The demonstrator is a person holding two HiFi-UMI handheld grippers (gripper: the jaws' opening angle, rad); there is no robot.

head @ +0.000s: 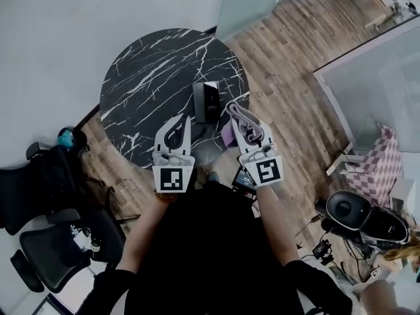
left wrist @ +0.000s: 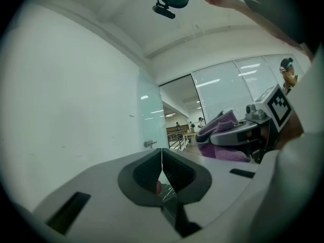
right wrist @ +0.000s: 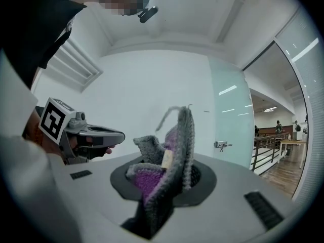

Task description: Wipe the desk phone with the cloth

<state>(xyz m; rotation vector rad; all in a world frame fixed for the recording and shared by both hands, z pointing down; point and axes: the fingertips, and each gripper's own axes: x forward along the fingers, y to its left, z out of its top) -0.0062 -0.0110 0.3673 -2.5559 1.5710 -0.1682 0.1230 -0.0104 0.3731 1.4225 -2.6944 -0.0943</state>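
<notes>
On the tabletop: the desk phone is seen near the edge of the round black marble tabletop that lies closest to the person, with neither gripper touching it.
Left gripper: the jaws are shut pad to pad and nothing is held between them. It is held up just beside the right gripper, short of the phone.
Right gripper: the jaws are clamped on the cloth, a grey-and-purple knitted piece bunched between them, with one fold standing up past the tips.
Cloth position: it is carried in the air near the phone's right side and has not yet been laid on it.
Step in hand: this is judged to be the approach, and no wiping has begun.
How it is best done: the right gripper should be tipped down so that the loose fold, not the hard jaw tips, meets the phone. Strokes should be kept light and run along the top face.
Steadying: the phone may slide on the polished marble, so the shut left jaws could be pressed on its body to hold it in place.
Unclear: the phone's handset and keys are too small to be made out.
</notes>
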